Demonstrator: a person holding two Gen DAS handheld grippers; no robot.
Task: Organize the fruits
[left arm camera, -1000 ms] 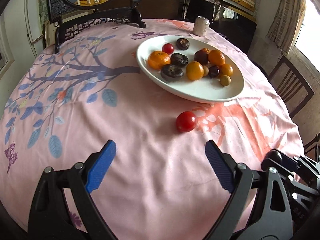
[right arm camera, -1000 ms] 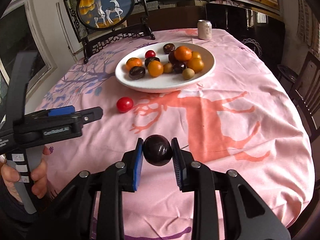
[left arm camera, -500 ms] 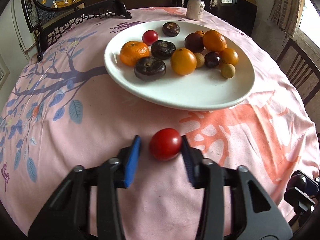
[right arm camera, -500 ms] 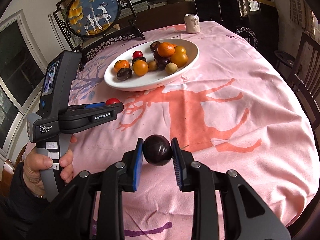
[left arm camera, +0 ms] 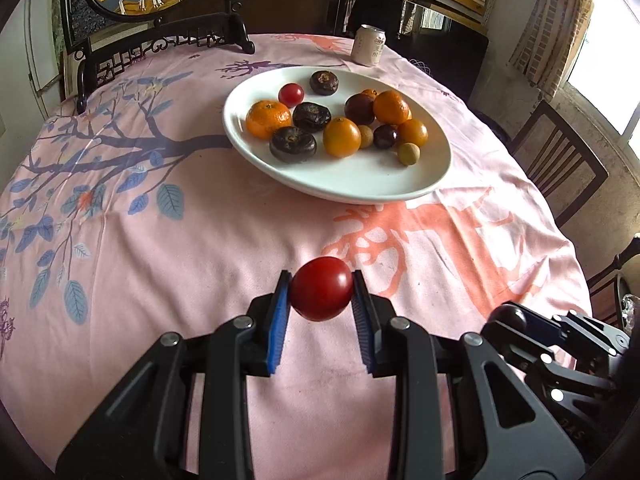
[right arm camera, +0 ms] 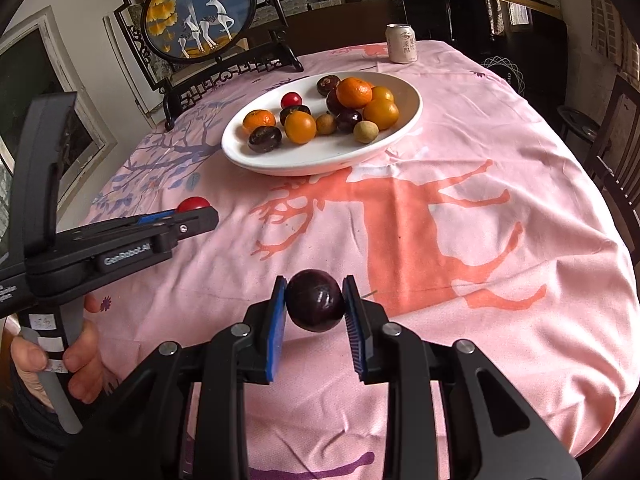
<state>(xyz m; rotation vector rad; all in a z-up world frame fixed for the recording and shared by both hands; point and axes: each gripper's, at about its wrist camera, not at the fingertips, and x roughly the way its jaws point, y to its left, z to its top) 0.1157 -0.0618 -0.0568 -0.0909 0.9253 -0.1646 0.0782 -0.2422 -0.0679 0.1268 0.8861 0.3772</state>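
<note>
My left gripper (left arm camera: 321, 290) is shut on a red tomato (left arm camera: 321, 288) and holds it just above the pink tablecloth, short of the white plate (left arm camera: 360, 184). The plate holds several oranges, dark fruits, small tan fruits and another red tomato (left arm camera: 291, 94). My right gripper (right arm camera: 315, 300) is shut on a dark purple plum (right arm camera: 315, 299), held above the cloth near the front. In the right wrist view the left gripper (right arm camera: 188, 222) shows at the left with the red tomato (right arm camera: 194, 203), and the plate (right arm camera: 320, 160) lies beyond.
A drink can (left arm camera: 368, 45) stands behind the plate near the far table edge. A framed deer screen on a dark stand (right arm camera: 200, 16) stands at the back left. Wooden chairs (left arm camera: 556, 168) stand at the right of the round table.
My left gripper closed on the red tomato and lifted it off the cloth, drawing back from the plate. My right gripper kept its hold on the plum.
</note>
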